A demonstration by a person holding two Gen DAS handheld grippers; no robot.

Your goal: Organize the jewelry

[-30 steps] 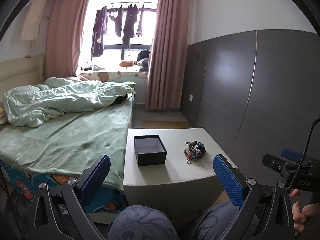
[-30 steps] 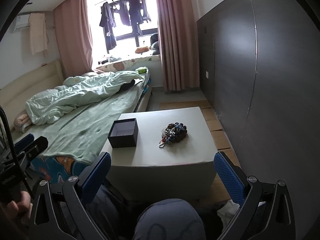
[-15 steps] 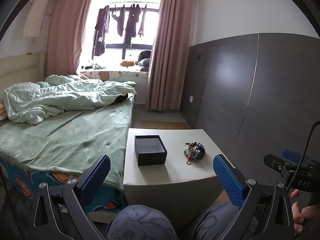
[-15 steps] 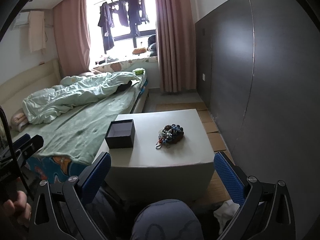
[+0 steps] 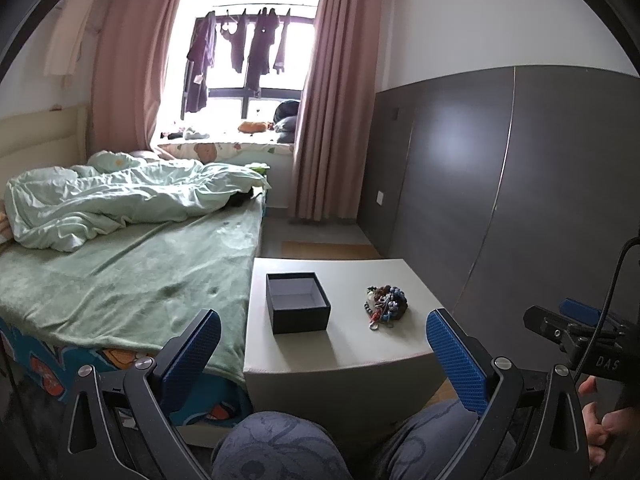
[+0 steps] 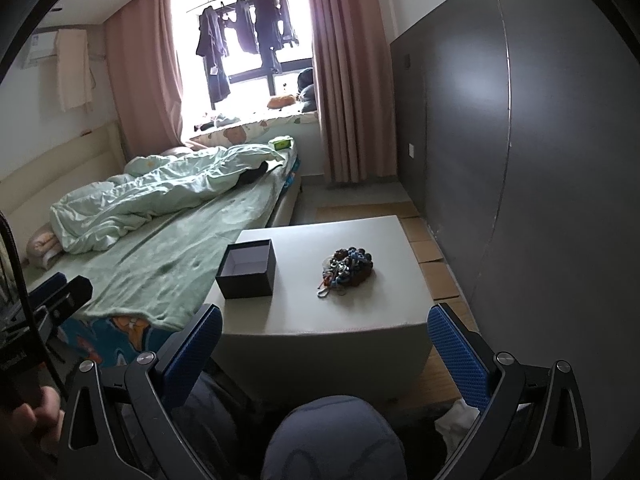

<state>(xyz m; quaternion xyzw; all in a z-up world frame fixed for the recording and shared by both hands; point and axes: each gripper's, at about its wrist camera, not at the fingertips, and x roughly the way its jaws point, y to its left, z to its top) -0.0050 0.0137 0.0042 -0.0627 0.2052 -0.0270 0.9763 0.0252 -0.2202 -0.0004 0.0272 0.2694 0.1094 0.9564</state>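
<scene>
A low white desk [image 5: 340, 344] stands beside the bed [image 5: 120, 280], and every place here is given from the dark open box [image 5: 298, 308] that sits on it. The box is upright, its pale inside showing bare in both views; its far inner corners are partly cut by its own walls. To the right of the box, apart from it on the same desk top, lies the jewelry heap [image 5: 386, 306], a tangle of beads, cords and small metal rings; single pieces cannot be made out, and how many there are cannot be told.

The left claw [image 5: 320, 356] hangs nearer the camera than the box, short of the desk's front edge, its two blue pads spread wide with nothing between them. The right claw [image 6: 324, 352] is likewise spread wide and holds nothing, nearer than the box and off the desk. In the left wrist view the right claw also shows at the far right edge, partly cut off, with fingers of a hand [image 5: 600, 420] below it. In the right wrist view the left claw's dark body appears at the left edge, mostly hidden.

A knee in patterned grey cloth [image 6: 332, 436] fills the bottom, hiding the desk's base.
</scene>
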